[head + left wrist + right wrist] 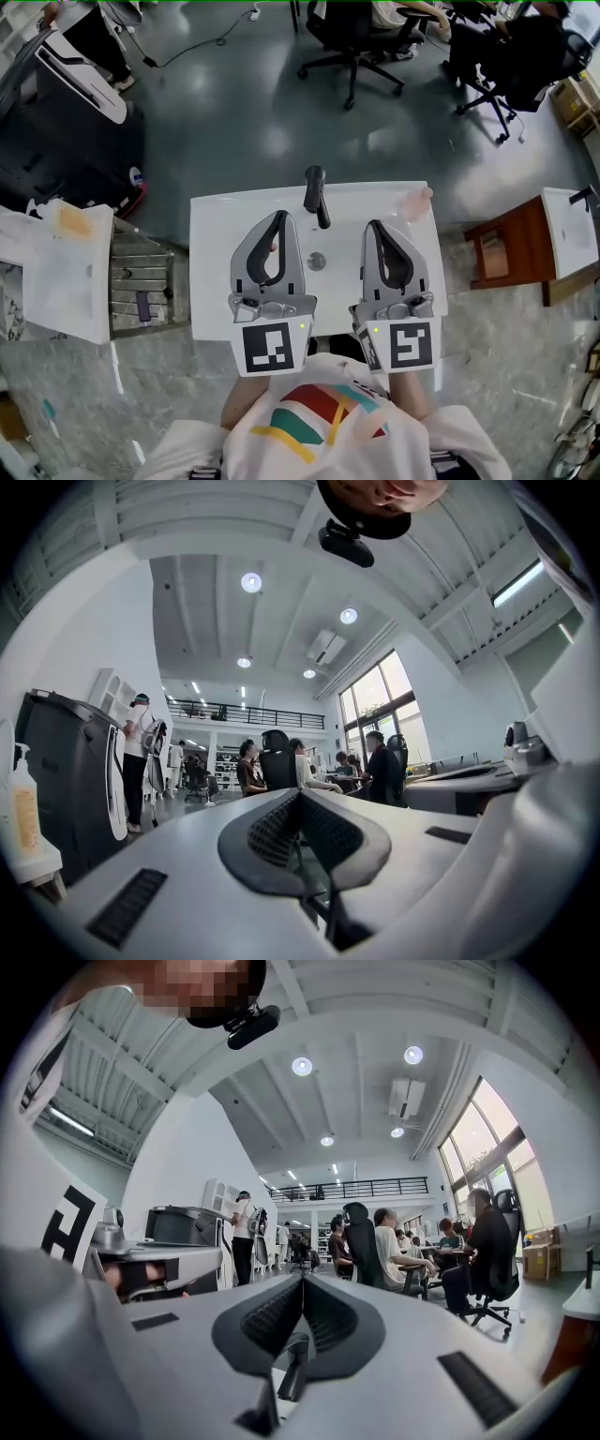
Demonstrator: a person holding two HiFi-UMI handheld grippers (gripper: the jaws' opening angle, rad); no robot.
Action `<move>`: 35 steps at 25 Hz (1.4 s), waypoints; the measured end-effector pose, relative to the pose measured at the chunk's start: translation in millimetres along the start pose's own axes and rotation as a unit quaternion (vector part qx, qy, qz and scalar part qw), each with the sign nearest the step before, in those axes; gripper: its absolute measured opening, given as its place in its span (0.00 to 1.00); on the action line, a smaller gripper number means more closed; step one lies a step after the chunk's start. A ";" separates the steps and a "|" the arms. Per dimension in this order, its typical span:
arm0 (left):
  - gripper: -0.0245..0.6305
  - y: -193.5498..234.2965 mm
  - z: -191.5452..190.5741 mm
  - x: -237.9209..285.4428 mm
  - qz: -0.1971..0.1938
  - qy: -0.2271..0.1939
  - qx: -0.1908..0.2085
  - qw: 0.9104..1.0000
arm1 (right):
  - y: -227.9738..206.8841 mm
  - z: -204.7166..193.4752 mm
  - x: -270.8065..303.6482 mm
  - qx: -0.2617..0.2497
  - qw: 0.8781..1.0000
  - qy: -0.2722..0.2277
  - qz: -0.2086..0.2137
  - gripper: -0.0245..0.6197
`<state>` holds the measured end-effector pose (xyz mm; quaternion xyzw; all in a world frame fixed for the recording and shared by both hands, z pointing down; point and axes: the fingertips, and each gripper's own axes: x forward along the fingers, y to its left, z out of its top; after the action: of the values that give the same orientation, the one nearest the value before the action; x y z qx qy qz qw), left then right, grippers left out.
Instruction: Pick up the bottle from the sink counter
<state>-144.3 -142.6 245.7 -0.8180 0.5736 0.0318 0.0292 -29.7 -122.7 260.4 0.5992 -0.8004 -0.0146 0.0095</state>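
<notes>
Looking down through the head view first: white sink counter (211,281), black faucet (316,195) at the back centre, drain (317,262) in the basin. The bottle (415,203) sits at the counter's back right corner. It is small, pinkish and translucent, apparently lying over with its cap toward the edge, though too blurred to be sure.

Handling, my guess: light plastic with a smooth, rounded body that may roll or slip under the pads. I would take it across the middle of the body, not at the cap, and squeeze gently.

The left gripper (279,217) and right gripper (375,227) hang side by side over the basin, tips pointing toward the faucet. The bottle is ahead and to the right of the right gripper's tip, near but not touching. It is well apart from the left gripper, with the faucet between them.

Left gripper view: the ribbed pads (272,832) meet at the tip with nothing between them, so it is closed and empty. The camera looks out at the office and seated people. A pump dispenser (23,813) stands on a separate stand at the far left. No task bottle here.

Right gripper view: the pads (272,1316) are also pressed together and empty. Office chairs and people lie beyond. The bottle is out of frame, so this gripper needs to swing right and spread its jaws before any approach.
</notes>
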 end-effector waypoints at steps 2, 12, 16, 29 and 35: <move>0.07 -2.9 -1.8 1.9 0.002 0.000 0.002 1.000 | 0.9 1.6 4.4 -0.004 1.000 -0.004 0.013 0.06; 0.07 -17.9 -1.1 6.1 0.018 -0.002 0.002 1.000 | -5.1 5.3 3.0 -0.002 1.000 -0.014 0.024 0.06; 0.07 -25.9 -2.4 7.9 0.016 -0.002 0.007 1.000 | -10.2 4.5 1.1 0.003 1.000 -0.015 0.024 0.06; 0.07 -69.2 -22.1 36.8 -0.031 0.014 0.008 0.999 | -76.9 -1.3 6.8 0.020 1.000 -0.006 -0.020 0.31; 0.07 -81.7 -43.3 51.6 -0.041 0.041 0.019 0.998 | -120.5 -30.6 17.4 0.015 0.998 0.032 -0.053 0.46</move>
<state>-49.2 -166.8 285.3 -0.8406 0.5410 -0.0140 0.0224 81.9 -173.7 286.8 0.6407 -0.7672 0.0157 0.0251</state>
